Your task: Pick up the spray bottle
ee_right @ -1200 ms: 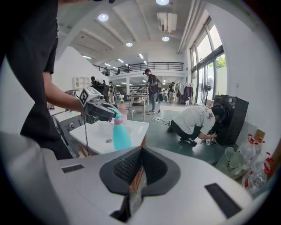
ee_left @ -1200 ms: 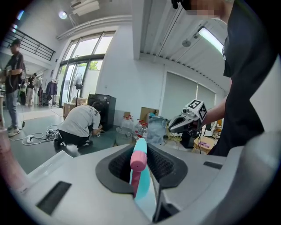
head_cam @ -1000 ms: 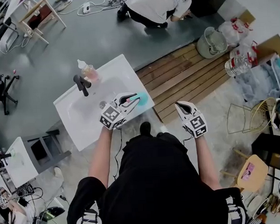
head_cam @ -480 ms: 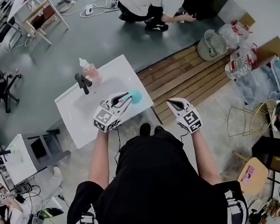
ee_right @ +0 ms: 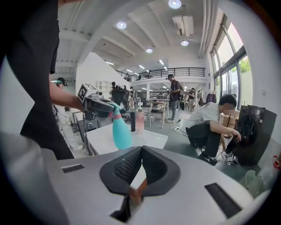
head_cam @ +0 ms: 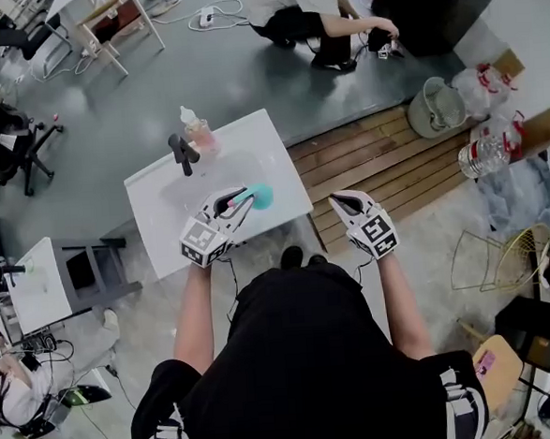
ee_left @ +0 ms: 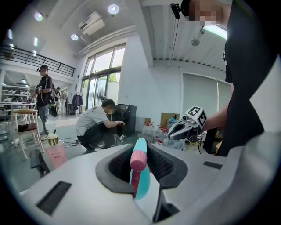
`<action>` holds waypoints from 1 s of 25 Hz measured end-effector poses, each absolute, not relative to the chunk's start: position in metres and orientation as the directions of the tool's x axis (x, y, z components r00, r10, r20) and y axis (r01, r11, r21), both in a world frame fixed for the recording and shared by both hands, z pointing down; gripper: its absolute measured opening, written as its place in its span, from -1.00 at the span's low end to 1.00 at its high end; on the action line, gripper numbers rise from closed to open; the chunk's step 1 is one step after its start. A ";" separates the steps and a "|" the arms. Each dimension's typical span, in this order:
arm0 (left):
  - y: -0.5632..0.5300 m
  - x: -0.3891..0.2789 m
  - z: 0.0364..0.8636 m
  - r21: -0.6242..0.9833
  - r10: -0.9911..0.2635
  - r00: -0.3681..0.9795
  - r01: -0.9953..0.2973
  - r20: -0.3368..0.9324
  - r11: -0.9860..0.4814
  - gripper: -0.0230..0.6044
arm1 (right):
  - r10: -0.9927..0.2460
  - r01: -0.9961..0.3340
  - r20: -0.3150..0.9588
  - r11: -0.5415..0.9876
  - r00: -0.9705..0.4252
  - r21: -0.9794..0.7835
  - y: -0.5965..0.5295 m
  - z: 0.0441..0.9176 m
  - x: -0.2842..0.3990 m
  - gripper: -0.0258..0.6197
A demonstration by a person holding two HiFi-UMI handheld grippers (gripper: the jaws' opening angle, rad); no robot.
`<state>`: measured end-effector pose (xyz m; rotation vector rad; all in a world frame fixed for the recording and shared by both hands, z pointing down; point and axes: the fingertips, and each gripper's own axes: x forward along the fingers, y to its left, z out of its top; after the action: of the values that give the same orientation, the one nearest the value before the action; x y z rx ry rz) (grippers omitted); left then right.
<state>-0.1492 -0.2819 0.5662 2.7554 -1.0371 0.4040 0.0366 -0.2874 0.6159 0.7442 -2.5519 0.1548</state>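
Note:
The spray bottle is teal with a pink head. It hangs upright over the front right part of the white sink table. My left gripper is shut on its pink head, which sits between the black pads. From the right gripper view the teal bottle hangs below the left gripper. My right gripper is off the table's right edge, over the floor. Its jaws meet with nothing in them.
A black faucet and a pink soap bottle stand at the table's far side. A wooden pallet lies to the right. A person crouches beyond the table. Chairs and a small white table are at the left.
The left gripper has drawn back from the table's right edge toward the person and risen, carrying the spray bottle. The right gripper has shifted slightly left and up.

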 end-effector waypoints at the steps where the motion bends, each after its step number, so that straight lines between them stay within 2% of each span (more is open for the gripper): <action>1: -0.280 -0.153 0.565 0.061 -0.628 0.713 -0.674 0.311 -0.736 -0.62 | -0.472 -0.524 0.469 0.851 -0.746 0.023 -0.288 0.615 0.034 -0.87; 13: -0.269 -0.174 0.566 0.061 -0.682 0.660 -0.731 0.315 -0.679 -0.62 | -0.428 -0.475 0.464 0.880 -0.776 0.019 -0.289 0.614 0.017 -0.87; 25: -0.266 -0.162 0.563 0.061 -0.693 0.645 -0.744 0.322 -0.665 -0.62 | -0.425 -0.475 0.457 0.880 -0.781 0.008 -0.290 0.612 0.033 -0.87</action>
<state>-0.1622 -0.2657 0.5634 2.6756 -1.1811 0.4063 0.0327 -0.2901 0.6121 0.6575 -2.5940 0.1480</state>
